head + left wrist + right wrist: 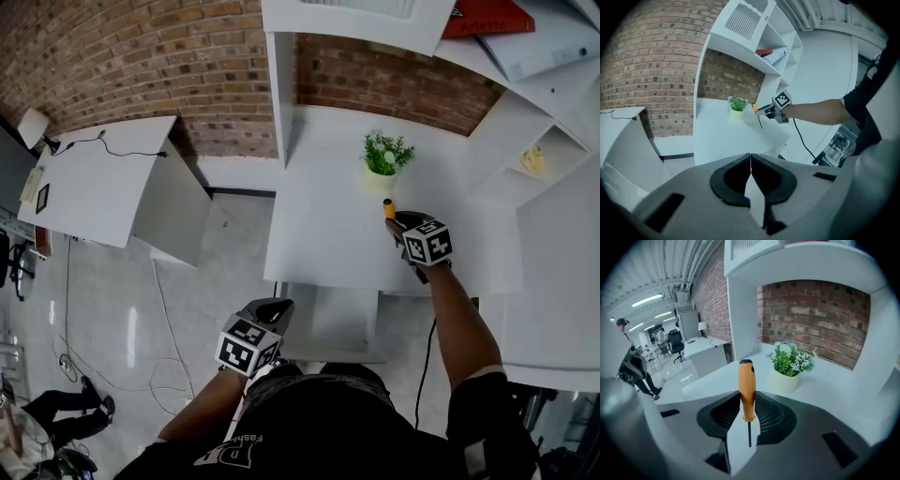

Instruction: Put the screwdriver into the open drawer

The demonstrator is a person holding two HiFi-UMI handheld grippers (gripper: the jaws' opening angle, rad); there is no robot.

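while the right gripper clamps the orange-handled screwdriver above the white bench, near a potted plant before the brick wall, the left gripper sits closed and empty.

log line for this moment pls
right gripper: jaws shut on screwdriver handle | left gripper: jaws shut, empty | plant: on desk behind screwdriver
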